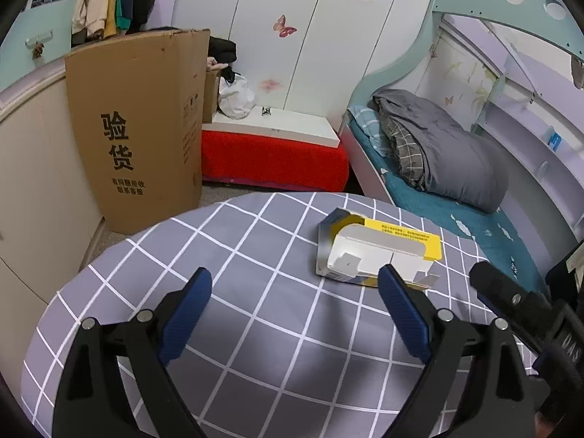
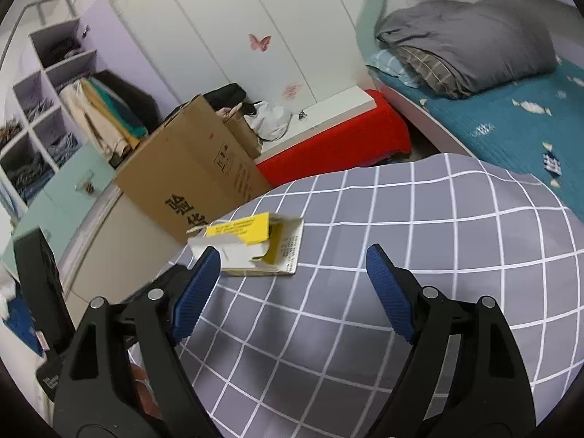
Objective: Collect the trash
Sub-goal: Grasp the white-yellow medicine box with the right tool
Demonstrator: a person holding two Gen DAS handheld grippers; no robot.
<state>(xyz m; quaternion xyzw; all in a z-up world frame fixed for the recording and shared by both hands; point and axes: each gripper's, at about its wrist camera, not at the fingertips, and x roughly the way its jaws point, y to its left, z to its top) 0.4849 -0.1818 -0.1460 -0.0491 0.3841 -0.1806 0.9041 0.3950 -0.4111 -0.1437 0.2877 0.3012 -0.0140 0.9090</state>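
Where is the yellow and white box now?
The yellow and white box lies opened on the grey checked cloth, ahead and right of the left gripper; in the right wrist view, near the cloth's left edge.

tablecloth (image 1: pixel 255 292): grey, white grid | carton (image 1: pixel 379 248): yellow, white | cardboard box (image 1: pixel 135 127): brown, black print | bedsheet (image 2: pixel 492 124): teal

The left gripper (image 1: pixel 295 284) has black curved arms with round silver pivot screws. Its fingers (image 1: pixel 189 314) carry ribbed blue pads. The right gripper (image 2: pixel 294 262) looks the same.

The cardboard box (image 1: pixel 138 131) bears large black characters reading 验货.
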